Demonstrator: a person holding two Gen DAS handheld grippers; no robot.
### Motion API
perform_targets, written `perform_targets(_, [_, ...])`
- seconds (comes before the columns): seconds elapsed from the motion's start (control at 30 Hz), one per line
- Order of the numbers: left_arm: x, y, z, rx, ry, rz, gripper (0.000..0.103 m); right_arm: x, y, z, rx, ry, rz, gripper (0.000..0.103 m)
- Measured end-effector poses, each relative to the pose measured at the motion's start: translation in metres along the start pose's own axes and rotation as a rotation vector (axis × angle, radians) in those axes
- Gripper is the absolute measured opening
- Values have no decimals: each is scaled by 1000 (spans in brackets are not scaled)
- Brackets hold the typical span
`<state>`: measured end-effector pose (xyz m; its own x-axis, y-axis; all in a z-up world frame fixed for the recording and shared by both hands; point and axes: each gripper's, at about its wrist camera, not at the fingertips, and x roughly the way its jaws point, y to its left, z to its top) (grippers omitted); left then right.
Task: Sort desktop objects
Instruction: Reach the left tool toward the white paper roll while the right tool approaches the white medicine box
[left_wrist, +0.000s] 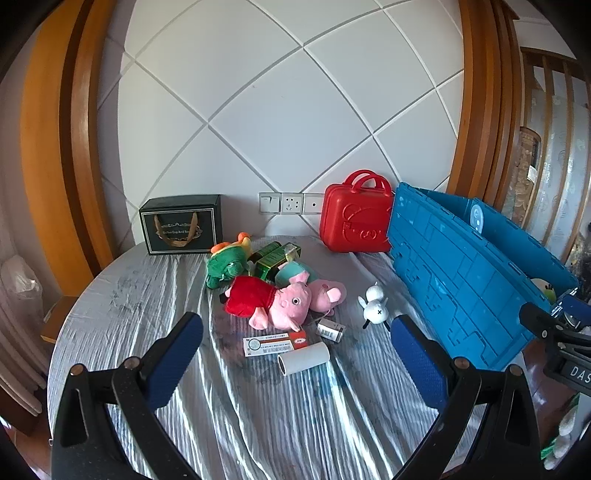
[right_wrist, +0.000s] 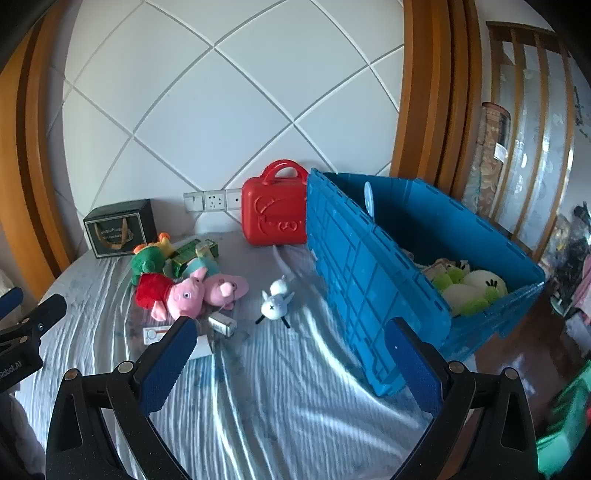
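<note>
Wrinkled table cloth (left_wrist: 258, 406) can snag your left gripper (left_wrist: 295, 354) and right gripper (right_wrist: 291, 354), both wide open and empty; the paper roll (left_wrist: 303, 358) may roll toward the table's near edge.

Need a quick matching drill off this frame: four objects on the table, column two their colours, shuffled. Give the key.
Objects:
1. handled case
2. storage crate
3. gift box
4. paper roll

Colours:
A. white
B. blue
C. red
D. dark green

Pairs: 1-C, 2-B, 3-D, 4-A
</note>
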<state>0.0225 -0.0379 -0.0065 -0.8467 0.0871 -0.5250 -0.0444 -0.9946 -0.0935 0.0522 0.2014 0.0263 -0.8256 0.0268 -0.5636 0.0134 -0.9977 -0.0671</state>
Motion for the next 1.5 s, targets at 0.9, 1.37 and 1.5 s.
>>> perform_targets(0.9, [149,8,-54,-149,261,177,101,191,25,-19,-268,260,378,102])
perform_targets(1.37, [327,27,-99,-98,451,145,91,329,53,-78,-296,479,385,86])
perform_targets(1.5, [355,38,-110,-88,482,174,91,348,80,-107,-325,538,424,86])
